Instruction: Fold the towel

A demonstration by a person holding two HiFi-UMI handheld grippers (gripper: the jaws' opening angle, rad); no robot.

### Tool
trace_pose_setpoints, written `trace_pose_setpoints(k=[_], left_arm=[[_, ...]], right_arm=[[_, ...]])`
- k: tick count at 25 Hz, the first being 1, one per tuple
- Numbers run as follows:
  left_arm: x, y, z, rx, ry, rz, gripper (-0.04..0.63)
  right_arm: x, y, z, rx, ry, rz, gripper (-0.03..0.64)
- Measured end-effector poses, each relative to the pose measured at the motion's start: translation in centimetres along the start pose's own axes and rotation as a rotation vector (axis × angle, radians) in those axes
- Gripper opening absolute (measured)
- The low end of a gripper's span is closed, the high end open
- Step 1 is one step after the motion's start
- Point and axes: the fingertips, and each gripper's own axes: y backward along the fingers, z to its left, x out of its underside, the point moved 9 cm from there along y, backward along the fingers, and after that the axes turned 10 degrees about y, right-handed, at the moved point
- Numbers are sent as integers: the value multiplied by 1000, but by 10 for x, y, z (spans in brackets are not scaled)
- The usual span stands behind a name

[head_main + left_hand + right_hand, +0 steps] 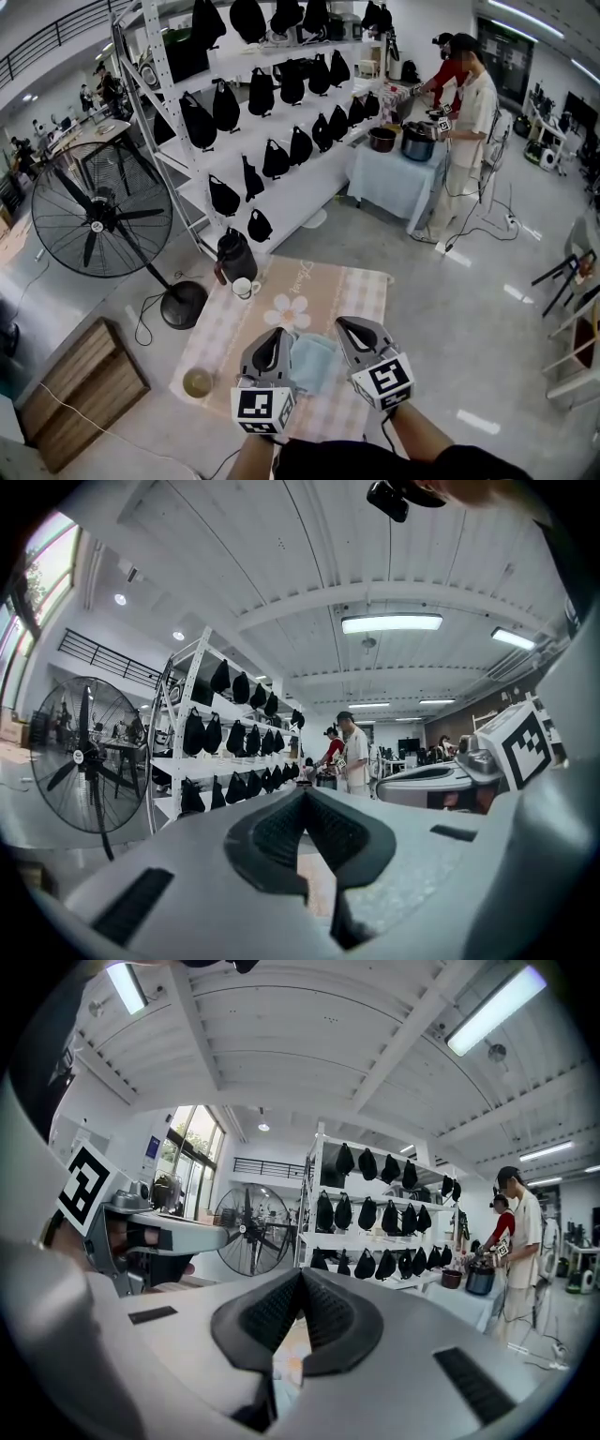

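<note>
While the left tool [279, 334] and the right tool [345, 324] are held level above the floor, each with its jaws pressed together on nothing, the towel [314, 364] is seen between them at lower centre of the frame, on the checked mat [328, 281]. If the jaws are not opened before descent, the cloth is likely to be pushed and bunched rather than gripped, and the fold skewed.
</note>
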Motion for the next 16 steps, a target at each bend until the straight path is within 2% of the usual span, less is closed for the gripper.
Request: trace_pose_setpoints(k=[16], left_arm=[[5, 16, 8, -33, 10, -7, 5]], right_arm=[[-2, 1, 9, -10, 9, -12, 1]])
